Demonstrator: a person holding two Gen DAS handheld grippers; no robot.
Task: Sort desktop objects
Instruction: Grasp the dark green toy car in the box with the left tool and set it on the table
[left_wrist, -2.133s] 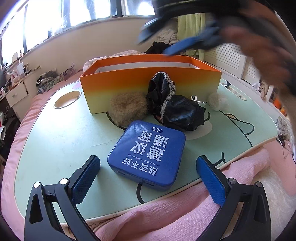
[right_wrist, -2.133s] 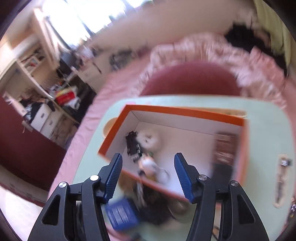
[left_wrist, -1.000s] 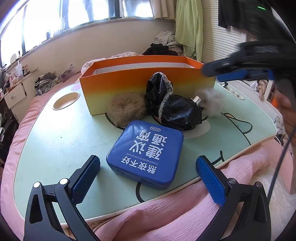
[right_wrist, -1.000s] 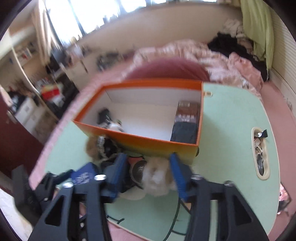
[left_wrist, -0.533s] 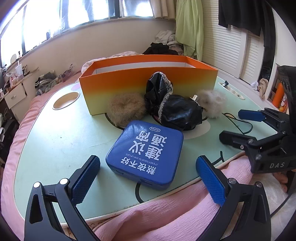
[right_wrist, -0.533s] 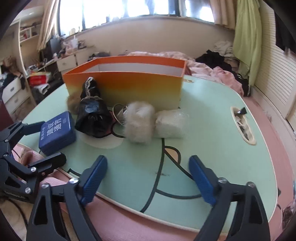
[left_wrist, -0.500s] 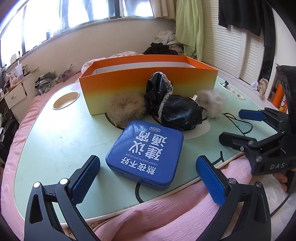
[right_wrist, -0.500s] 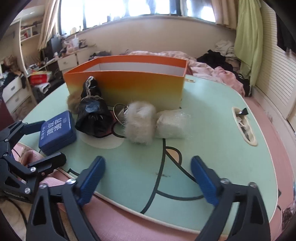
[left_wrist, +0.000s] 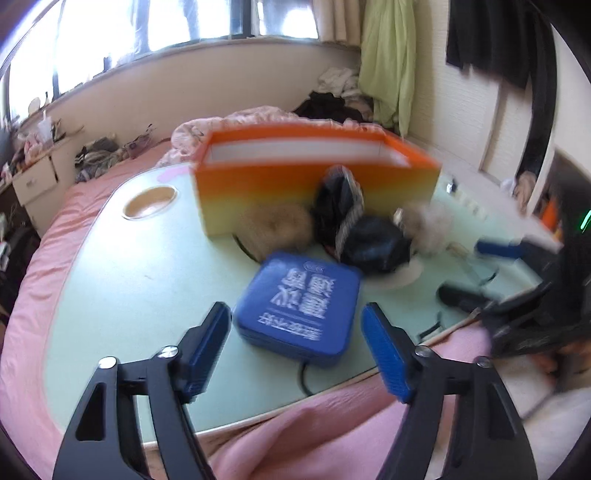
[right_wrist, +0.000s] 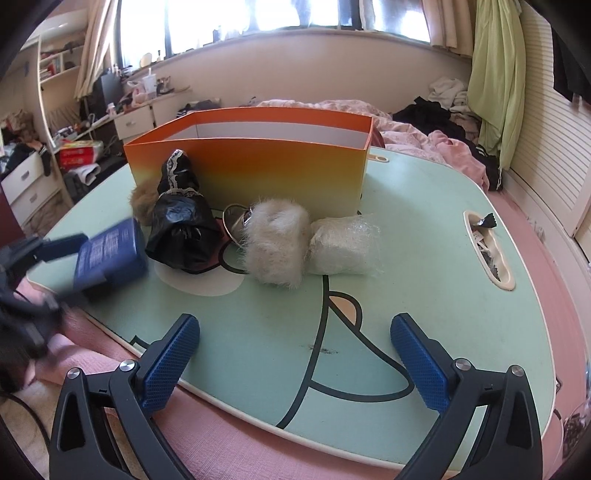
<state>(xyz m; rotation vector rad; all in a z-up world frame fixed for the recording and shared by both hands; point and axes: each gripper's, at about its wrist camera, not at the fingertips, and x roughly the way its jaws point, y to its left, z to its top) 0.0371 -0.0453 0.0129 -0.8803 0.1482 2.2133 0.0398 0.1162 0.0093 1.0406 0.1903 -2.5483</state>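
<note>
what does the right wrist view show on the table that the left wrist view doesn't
Only the right wrist view shows the clear-wrapped white bundle beside the white fluffy ball, and the slot tray clearly.

Only the left wrist view shows the round cup hole and the blue tin's printed lid, lying ahead of the closing left tongs, nothing between them.

Both show the orange box, the black bag, the brown fluffy ball and the green table.

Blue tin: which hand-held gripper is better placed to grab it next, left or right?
Left. The left hand-held gripper points straight at the blue tin, its jaws closing with the tin just ahead of them. The right hand-held gripper is open over bare table, with the tin far off to its left.
</note>
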